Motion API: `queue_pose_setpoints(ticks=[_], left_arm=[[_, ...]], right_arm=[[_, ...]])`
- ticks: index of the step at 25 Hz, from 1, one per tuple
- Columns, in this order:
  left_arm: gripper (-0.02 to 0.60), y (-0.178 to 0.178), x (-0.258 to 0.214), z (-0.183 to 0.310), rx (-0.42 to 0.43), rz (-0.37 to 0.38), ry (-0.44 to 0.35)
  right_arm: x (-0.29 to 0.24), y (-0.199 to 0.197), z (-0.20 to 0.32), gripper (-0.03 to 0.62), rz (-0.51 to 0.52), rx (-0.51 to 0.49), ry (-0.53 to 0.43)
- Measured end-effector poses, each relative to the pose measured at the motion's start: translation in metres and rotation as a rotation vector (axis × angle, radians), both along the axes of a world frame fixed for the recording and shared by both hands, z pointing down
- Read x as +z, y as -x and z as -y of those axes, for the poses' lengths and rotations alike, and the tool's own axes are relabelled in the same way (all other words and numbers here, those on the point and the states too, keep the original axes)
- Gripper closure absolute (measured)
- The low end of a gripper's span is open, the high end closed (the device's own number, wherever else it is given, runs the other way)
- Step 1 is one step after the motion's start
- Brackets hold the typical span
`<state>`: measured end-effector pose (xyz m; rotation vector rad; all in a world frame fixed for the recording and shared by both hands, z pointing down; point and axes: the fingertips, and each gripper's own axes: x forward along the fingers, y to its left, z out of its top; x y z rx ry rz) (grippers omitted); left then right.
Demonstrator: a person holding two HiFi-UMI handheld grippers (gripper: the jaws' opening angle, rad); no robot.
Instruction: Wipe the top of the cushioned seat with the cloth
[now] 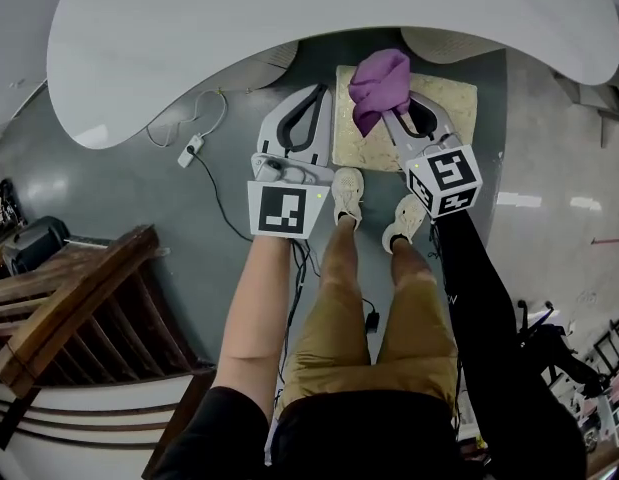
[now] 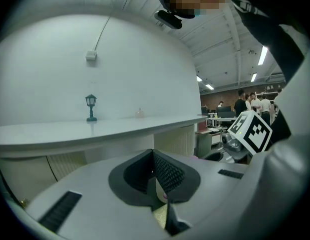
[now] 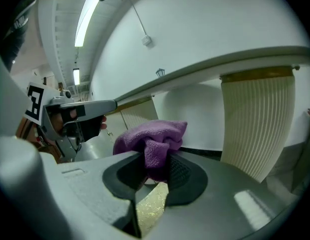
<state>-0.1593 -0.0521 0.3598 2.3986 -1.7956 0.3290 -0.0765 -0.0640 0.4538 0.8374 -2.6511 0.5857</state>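
The purple cloth is bunched up and pinched between the jaws of the right gripper, which are closed on its lower folds. It hangs over the 10 o'clock part of the cushioned seat, whose cream, gold-patterned top lies on the grey floor at 12 o'clock from the person's shoes. I cannot tell whether cloth and seat touch. The left gripper is at the seat's 9 o'clock, just beside its edge, jaws together with nothing between them. The white counter overhangs at 12 o'clock, carrying a small lamp figurine
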Motion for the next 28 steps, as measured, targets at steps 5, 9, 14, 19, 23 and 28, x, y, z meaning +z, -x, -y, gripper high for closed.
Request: queue_pose_setpoints(ticks=[5,9,14,19,23,28], left_arm=[[0.574,0.017,0.037,0.005,-0.002,-0.018,0.050],[0.574,0.025,0.057,0.008,0.007,-0.017,0.075],[0.574,0.037,0.082,0.011,0.011,-0.040,0.114],[0.574,0.044,0.094,0.018,0.014,-0.013,0.121],[0.574,0.043,0.095,0.020,0.016,-0.036,0.124],[0.574,0.034,0.091,0.025,0.032,-0.041,0.125]], right_arm=[[0.052,0.022,0.008,0.517,-0.057,-0.009,0.052],[0.089,0.037,0.016,0.517,-0.106,-0.021,0.094],[0.137,0.055,0.022,0.517,-0.194,-0.041,0.163],[0.182,0.054,0.022,0.517,-0.260,-0.001,0.334],[0.186,0.052,0.022,0.517,-0.296,0.004,0.338],[0.186,0.036,0.026,0.517,-0.337,0.031,0.356]])
